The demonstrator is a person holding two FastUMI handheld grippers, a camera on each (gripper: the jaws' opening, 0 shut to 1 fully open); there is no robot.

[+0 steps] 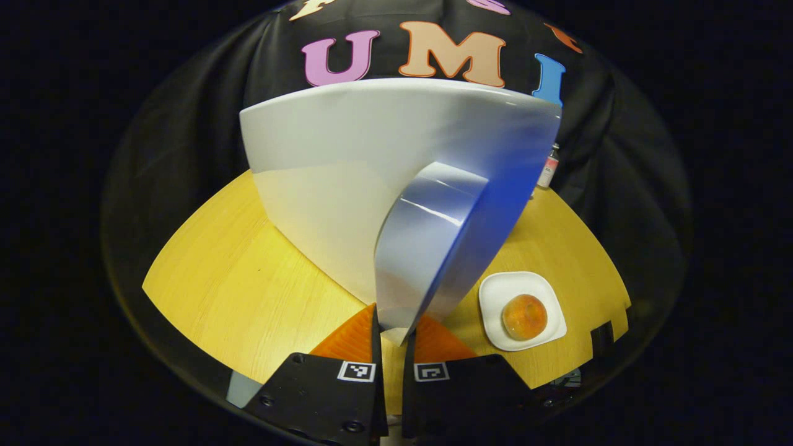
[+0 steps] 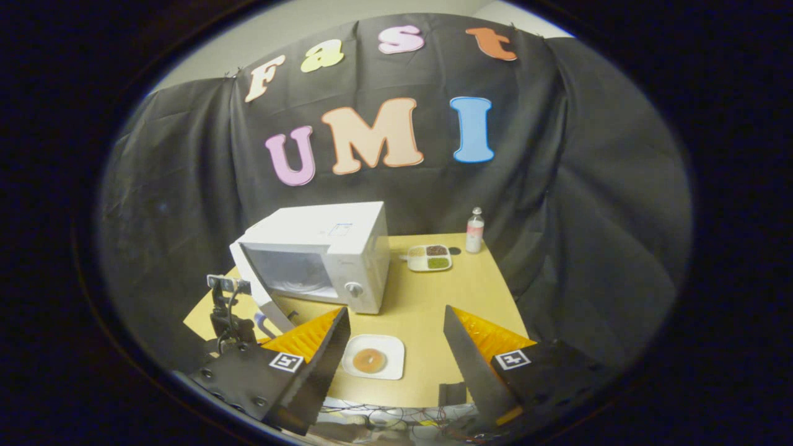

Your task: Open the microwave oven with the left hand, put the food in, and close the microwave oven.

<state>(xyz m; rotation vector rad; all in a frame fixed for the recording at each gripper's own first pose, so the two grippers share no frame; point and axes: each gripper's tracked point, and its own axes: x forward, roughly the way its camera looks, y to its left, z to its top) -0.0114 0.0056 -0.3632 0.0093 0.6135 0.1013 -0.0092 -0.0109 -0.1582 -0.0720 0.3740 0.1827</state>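
**Two grippers, one door swinging out**

Two grippers are sharing the work at the microwave point(image 2: 322, 257). The left gripper point(image 1: 394, 334) is pinching the edge of the microwave's door point(image 1: 427, 241), its fingers pressed close together with the door's lower corner caught between them; that hold is what lets the hand draw the door outward. In the right gripper view the door point(image 2: 263, 291) is standing partly open at the microwave's left side, with the oven's inside showing behind it, so opening looks underway rather than finished.

The right gripper point(image 2: 393, 347) is hanging in front of the microwave with its fingers spread wide and nothing between them, probably waiting for the opening to clear. Directly beneath that gap, near the table's point(image 2: 427, 303) front edge, the food point(image 2: 369, 360) is sitting on a white plate point(image 2: 393, 347), well placed for the free hand. Behind and to the right of the microwave, a divided tray point(image 2: 429, 257) and a small bottle point(image 2: 474, 230) are standing out of the way.
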